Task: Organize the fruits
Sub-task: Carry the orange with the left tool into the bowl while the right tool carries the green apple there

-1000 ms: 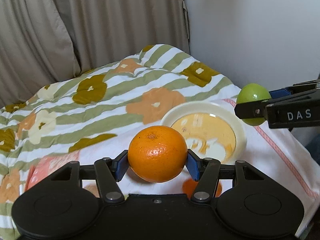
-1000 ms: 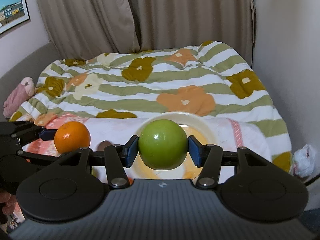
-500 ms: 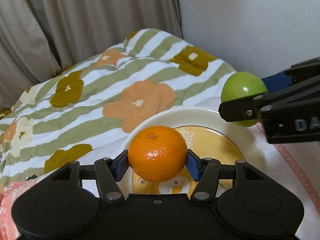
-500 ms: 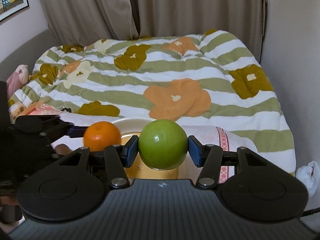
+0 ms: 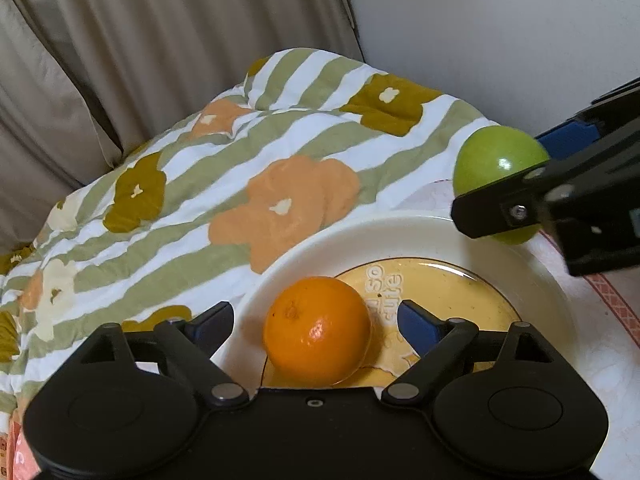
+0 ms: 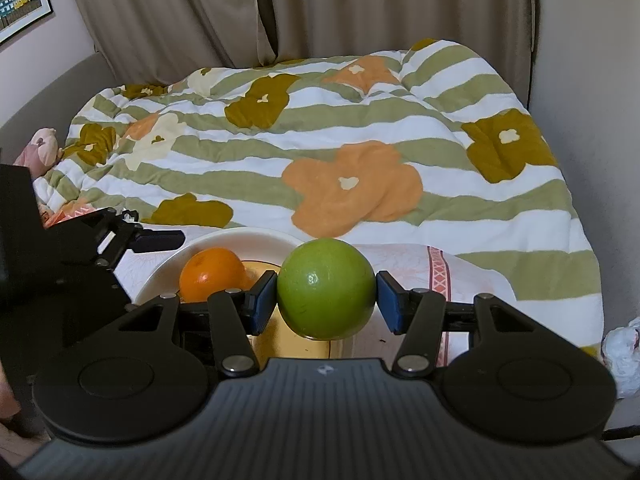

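An orange (image 5: 317, 330) rests on the cream and yellow plate (image 5: 448, 236), between the spread fingers of my left gripper (image 5: 316, 326), which is open and not touching it. It also shows in the right wrist view (image 6: 211, 274) on the plate (image 6: 236, 240). My right gripper (image 6: 326, 300) is shut on a green apple (image 6: 326, 294) and holds it above the plate's right side. In the left wrist view the apple (image 5: 498, 164) hangs over the plate's far right rim.
The plate sits on a white cloth with a pink patterned border (image 6: 438, 276) at the foot of a bed with a striped floral quilt (image 6: 320, 140). Curtains (image 6: 280, 8) hang behind. A wall (image 5: 500, 40) stands close on the right. A white bag (image 6: 620, 344) lies at right.
My left gripper lowered the orange onto the plate and opened, letting it go. My right gripper with the apple has moved closer over the plate.
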Available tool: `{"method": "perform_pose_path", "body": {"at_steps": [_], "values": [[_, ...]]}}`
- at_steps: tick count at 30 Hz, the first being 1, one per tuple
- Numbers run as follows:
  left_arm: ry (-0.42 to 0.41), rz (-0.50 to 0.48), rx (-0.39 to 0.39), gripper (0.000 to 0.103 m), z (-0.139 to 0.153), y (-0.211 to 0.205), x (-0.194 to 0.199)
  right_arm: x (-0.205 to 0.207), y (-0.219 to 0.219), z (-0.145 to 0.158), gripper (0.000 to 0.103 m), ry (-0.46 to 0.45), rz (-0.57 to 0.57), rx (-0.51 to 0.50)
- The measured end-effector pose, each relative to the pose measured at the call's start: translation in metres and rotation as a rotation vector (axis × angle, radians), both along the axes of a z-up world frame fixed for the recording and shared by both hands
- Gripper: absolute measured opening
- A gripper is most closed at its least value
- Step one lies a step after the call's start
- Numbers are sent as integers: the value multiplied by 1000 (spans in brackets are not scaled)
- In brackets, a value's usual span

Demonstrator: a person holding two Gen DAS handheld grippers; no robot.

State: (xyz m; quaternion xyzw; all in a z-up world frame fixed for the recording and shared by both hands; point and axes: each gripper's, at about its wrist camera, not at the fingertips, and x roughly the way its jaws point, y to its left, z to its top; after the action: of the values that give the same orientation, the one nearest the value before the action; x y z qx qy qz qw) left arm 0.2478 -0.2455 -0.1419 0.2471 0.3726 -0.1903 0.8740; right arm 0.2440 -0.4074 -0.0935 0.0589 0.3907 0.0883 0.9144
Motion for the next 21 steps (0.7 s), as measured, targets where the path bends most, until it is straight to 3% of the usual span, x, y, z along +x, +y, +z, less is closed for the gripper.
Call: {"method": "perform_pose_path", "body": {"at_steps": [10,21], "values": [[43,60,-65,92,15,27,-18,5,12,-4,68,-8,78,-9],[65,117,-123,92,26,47,-30,2,45,-27,68,-105,304,-178]]}}
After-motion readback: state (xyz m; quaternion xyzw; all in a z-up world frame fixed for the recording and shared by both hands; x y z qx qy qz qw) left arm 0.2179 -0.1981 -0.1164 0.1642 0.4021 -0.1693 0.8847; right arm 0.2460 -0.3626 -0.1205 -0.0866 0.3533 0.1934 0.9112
